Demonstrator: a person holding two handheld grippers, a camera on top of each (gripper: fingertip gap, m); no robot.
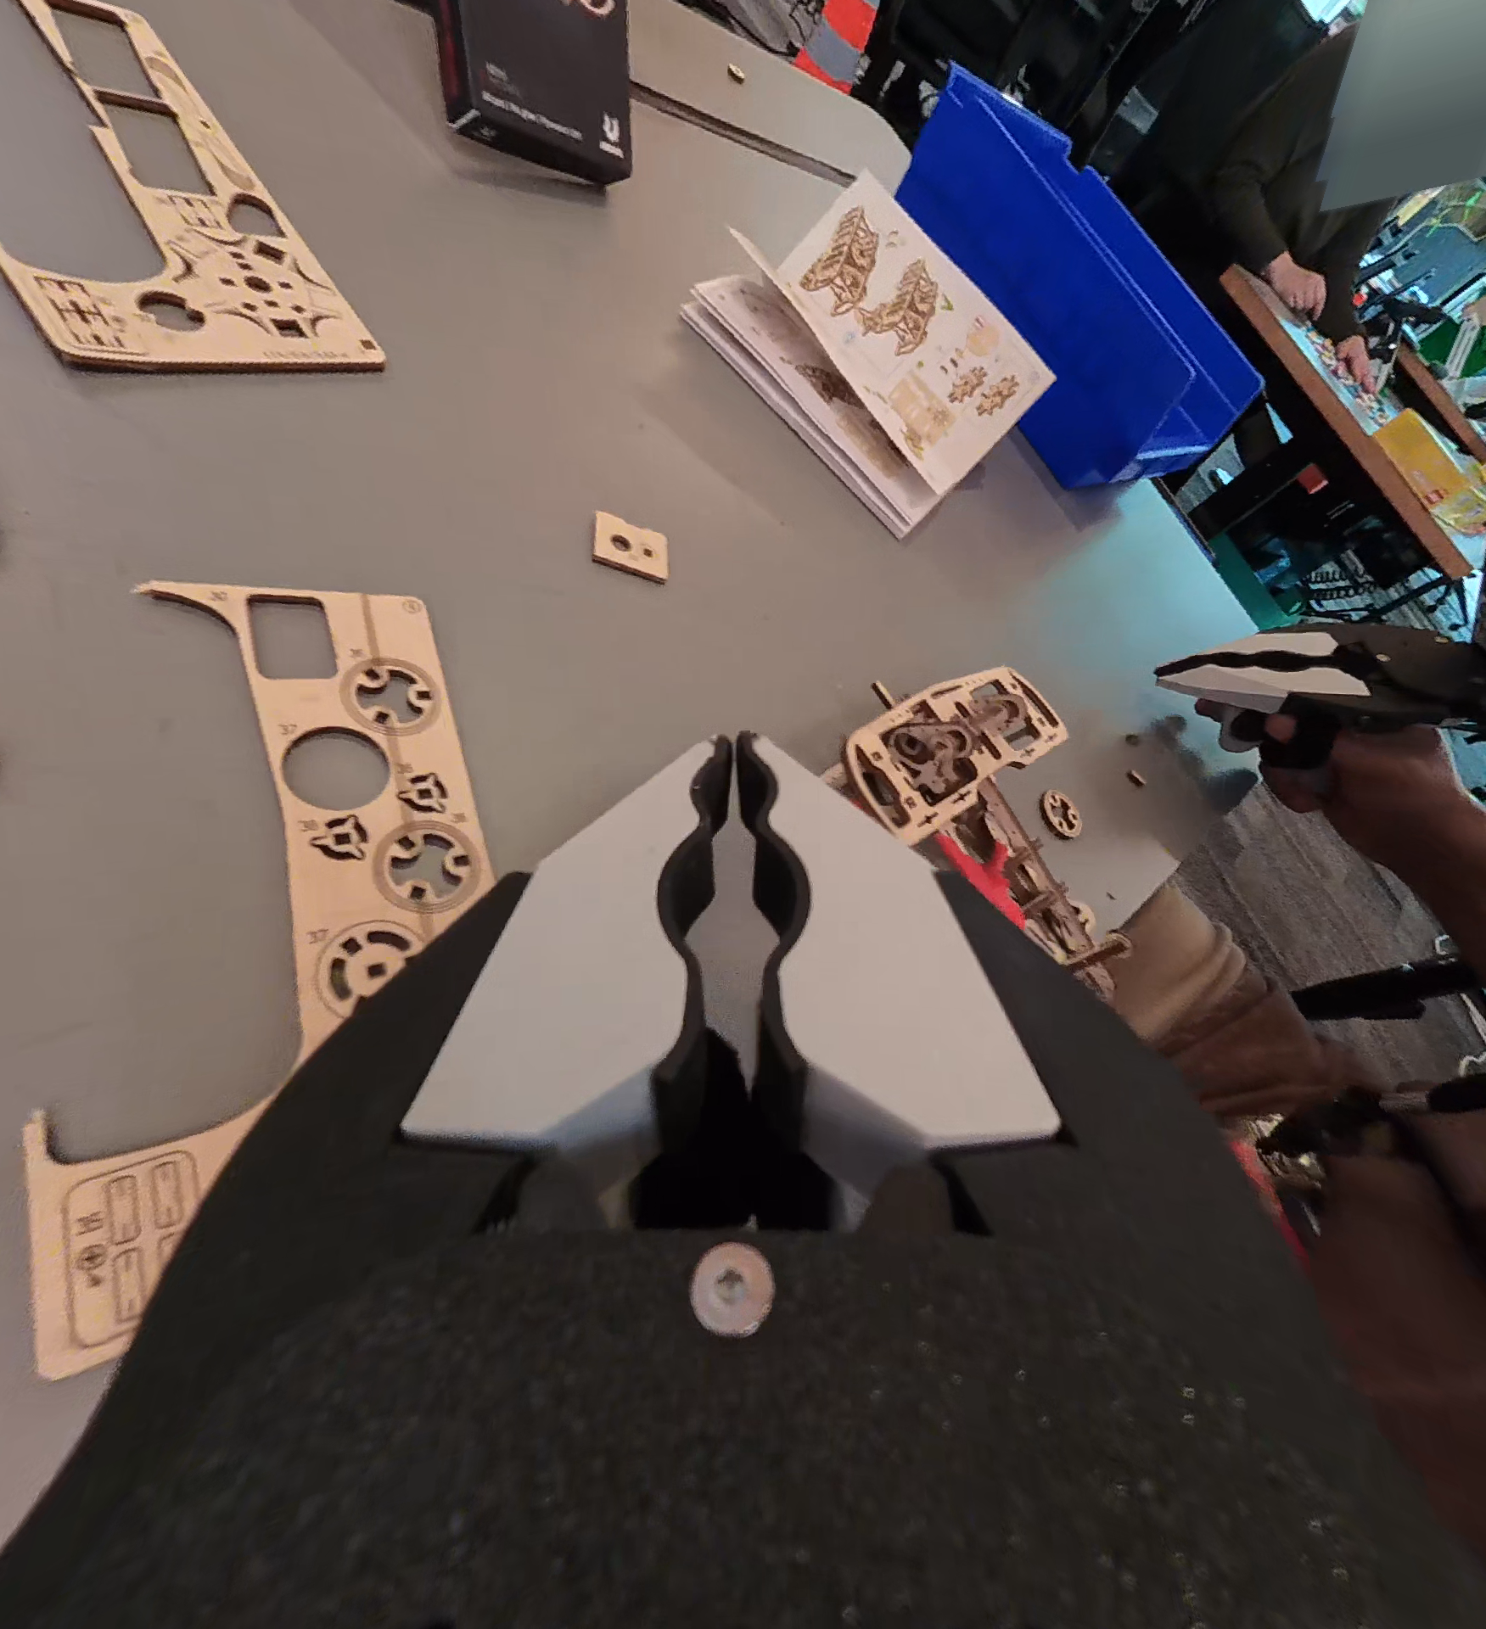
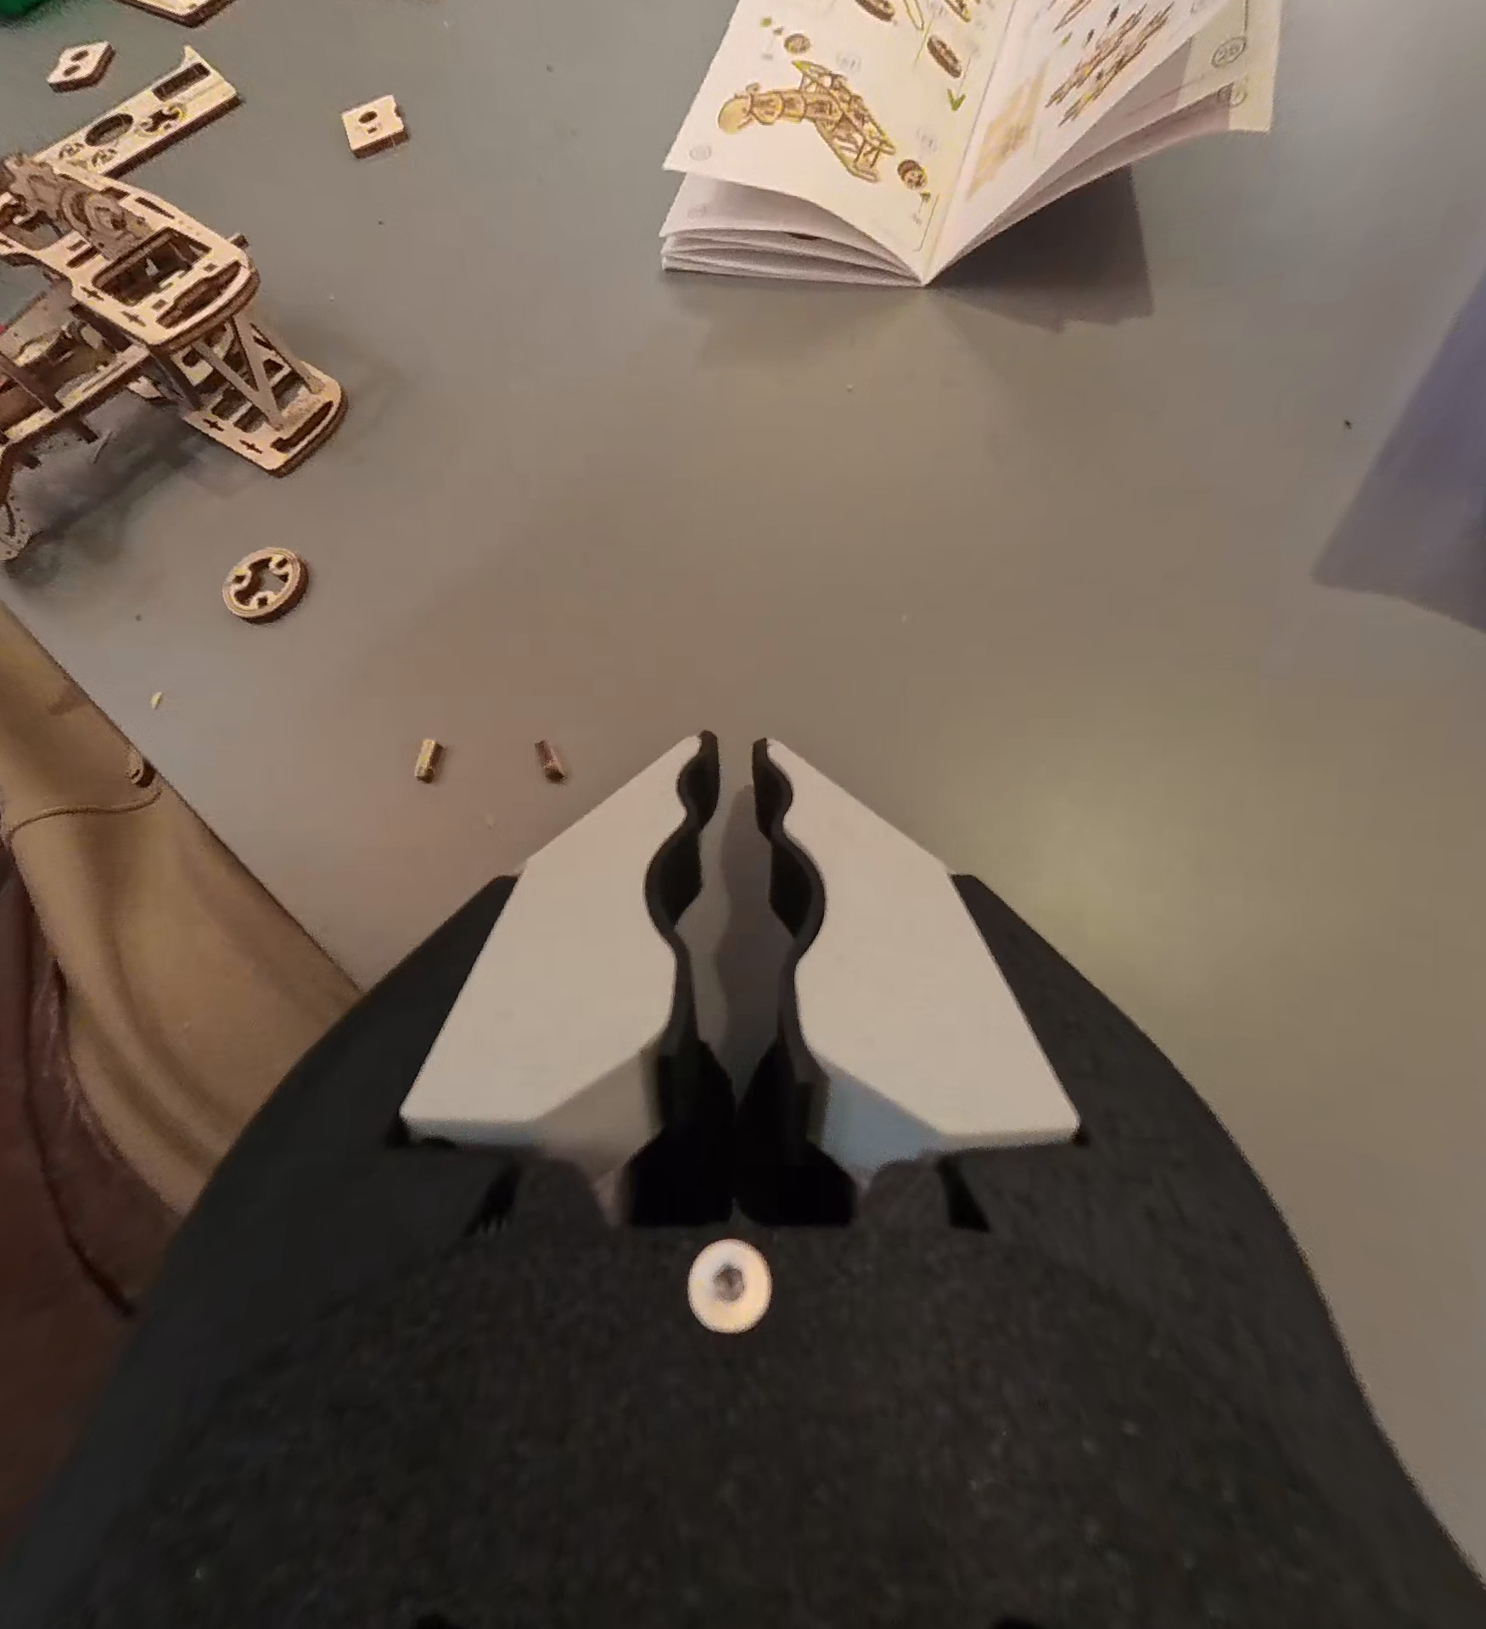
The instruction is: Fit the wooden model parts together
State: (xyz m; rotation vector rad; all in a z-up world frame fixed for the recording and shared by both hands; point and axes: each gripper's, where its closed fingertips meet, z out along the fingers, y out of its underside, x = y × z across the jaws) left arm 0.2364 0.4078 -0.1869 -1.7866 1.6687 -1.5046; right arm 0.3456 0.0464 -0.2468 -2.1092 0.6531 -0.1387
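A part-built wooden plane model (image 1: 951,758) stands near the table's front edge; it also shows in the right wrist view (image 2: 104,291). A loose wooden wheel ring (image 2: 265,586) lies beside it, and two tiny pegs (image 2: 428,760) lie just left of my right gripper (image 2: 732,749). That gripper hovers over bare table, empty, its jaws all but closed with a narrow gap. My left gripper (image 1: 734,745) is shut and empty, just left of the model. The right gripper also shows in the left wrist view (image 1: 1162,683), to the right of the model.
Laser-cut wooden sheets (image 1: 369,793) (image 1: 184,229) lie to the left. A small square wooden piece (image 1: 630,546) lies mid-table. An open instruction booklet (image 1: 880,353) (image 2: 942,150), a black box (image 1: 536,79) and a blue bin (image 1: 1074,291) stand farther back. A person's sleeve (image 2: 60,881) is at the table edge. One gripper's finger ends stand about 40 cm off the other's.
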